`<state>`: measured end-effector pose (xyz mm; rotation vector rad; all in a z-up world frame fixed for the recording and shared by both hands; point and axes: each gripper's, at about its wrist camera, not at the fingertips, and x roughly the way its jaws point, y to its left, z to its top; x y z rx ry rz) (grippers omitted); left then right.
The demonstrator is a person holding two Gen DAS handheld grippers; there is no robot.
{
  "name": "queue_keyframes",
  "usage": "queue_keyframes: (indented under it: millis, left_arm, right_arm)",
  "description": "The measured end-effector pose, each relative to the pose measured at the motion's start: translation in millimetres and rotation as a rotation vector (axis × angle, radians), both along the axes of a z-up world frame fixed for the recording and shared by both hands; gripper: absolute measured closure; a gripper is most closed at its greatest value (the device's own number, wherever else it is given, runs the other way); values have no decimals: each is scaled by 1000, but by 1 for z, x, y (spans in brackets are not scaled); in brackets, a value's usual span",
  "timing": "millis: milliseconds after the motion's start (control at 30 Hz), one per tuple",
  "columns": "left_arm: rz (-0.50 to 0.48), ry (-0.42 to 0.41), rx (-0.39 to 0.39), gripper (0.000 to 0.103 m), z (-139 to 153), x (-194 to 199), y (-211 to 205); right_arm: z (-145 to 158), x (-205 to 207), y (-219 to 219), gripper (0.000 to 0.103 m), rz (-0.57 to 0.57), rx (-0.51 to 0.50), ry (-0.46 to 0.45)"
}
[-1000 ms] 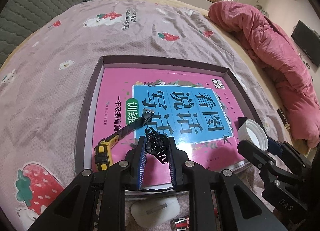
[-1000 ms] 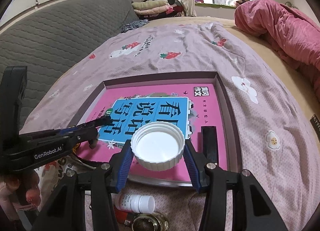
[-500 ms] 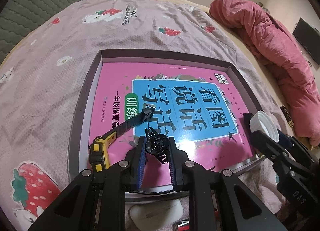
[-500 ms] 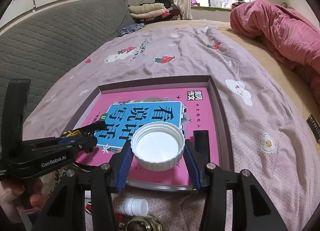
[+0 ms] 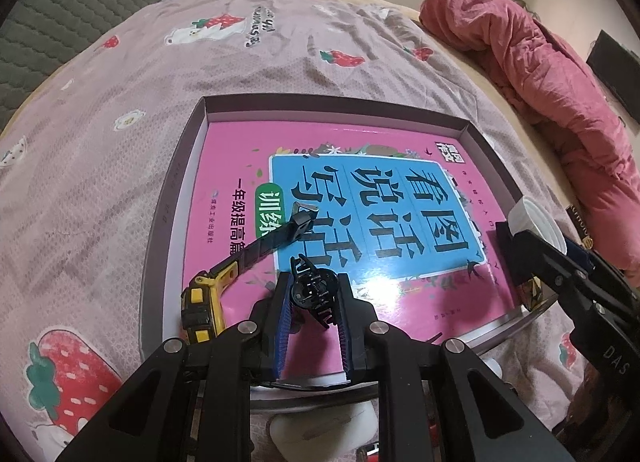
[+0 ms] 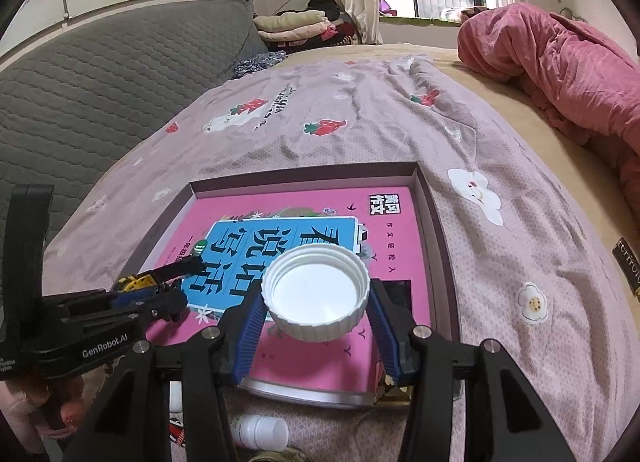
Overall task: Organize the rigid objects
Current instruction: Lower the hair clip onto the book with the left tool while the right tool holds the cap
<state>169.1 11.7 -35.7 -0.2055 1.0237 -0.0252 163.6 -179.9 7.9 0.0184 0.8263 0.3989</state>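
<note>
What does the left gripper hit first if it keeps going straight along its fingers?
Probably the pink book cover in the shallow grey tray. The left gripper, shut on a black claw hair clip, points over it; the yellow tape measure lies left of that line. Depth is uncertain.

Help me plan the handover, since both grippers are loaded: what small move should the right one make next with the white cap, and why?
Probably lower the right gripper and open it. It is shut on the white cap, held open side up above the pink book in the shallow box. The black item lies just right of it, so release slightly left, clear of the left gripper holding the black hair clip.
</note>
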Motion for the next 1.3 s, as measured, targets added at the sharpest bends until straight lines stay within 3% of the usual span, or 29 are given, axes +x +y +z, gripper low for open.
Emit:
queue_keyframes:
  millis: [1300]
  left_arm:
    - [-39,5,4,82,-1,-12,0]
  right_arm:
    - [-37,-3,27,53,100,-75,94]
